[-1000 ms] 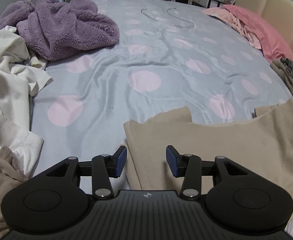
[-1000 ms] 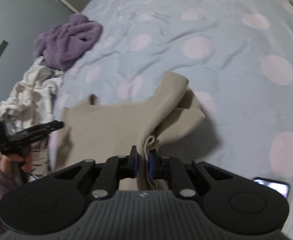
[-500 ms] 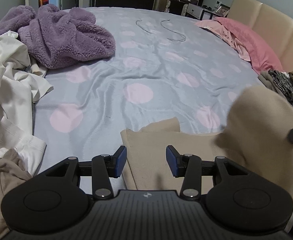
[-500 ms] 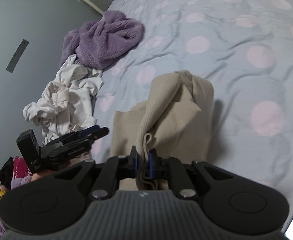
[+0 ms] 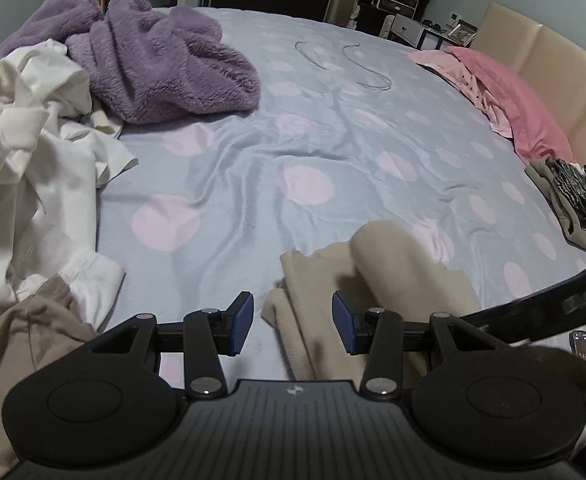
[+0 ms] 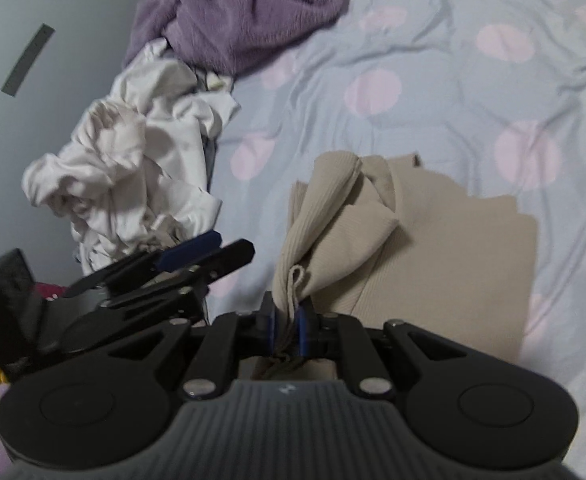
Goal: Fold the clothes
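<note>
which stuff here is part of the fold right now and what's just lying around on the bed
In the job:
- beige top
- right tongs, shut on its edge
- left tongs, open

Lying about:
- purple fleece
- white clothes
- pink pillow
- folded stack
- cord

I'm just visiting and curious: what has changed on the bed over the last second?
The right hand-held gripper, clamped on a beige top's edge, has carried that edge across the garment toward the left hand-held gripper, doubling the cloth over. Nothing was grabbed or released. The left one stayed open and empty; the purple fleece and white pile lie as before.
</note>
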Motion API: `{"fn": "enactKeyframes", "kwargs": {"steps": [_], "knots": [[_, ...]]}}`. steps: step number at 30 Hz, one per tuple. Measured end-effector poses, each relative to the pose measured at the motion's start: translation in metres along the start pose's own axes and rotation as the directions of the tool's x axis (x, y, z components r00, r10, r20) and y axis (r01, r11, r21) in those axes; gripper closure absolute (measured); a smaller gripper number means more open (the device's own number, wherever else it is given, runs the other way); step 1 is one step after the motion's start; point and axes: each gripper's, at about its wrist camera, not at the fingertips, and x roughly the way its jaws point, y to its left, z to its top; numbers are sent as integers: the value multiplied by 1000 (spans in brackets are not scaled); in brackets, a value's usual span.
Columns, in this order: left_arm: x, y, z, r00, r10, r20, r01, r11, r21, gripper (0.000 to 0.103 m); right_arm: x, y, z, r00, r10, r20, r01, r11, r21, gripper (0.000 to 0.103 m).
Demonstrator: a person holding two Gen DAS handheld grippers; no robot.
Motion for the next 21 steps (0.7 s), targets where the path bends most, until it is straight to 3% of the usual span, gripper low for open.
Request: {"fn": "enactKeyframes", "kwargs": {"steps": [5, 9, 15, 21], "knots": [[2, 1, -1, 1000, 4, -18, -4, 1000, 1, 62, 28, 3, 2, 1000, -25, -3, 25, 1000, -11, 90], [2, -1, -2, 1000, 7, -28, -7, 1000, -2, 62, 32, 0, 0, 1000, -6, 1, 6, 1000, 7, 79], [-2, -5, -3, 999, -11, -38, 11, 1000, -2, 62, -5, 14, 0, 993, -6, 115, 15, 997, -77, 74], [-8, -14, -10, 995, -56, -86, 55, 998, -17, 62, -37, 3, -22, 984, -92, 152, 115, 982, -150, 72]]}}
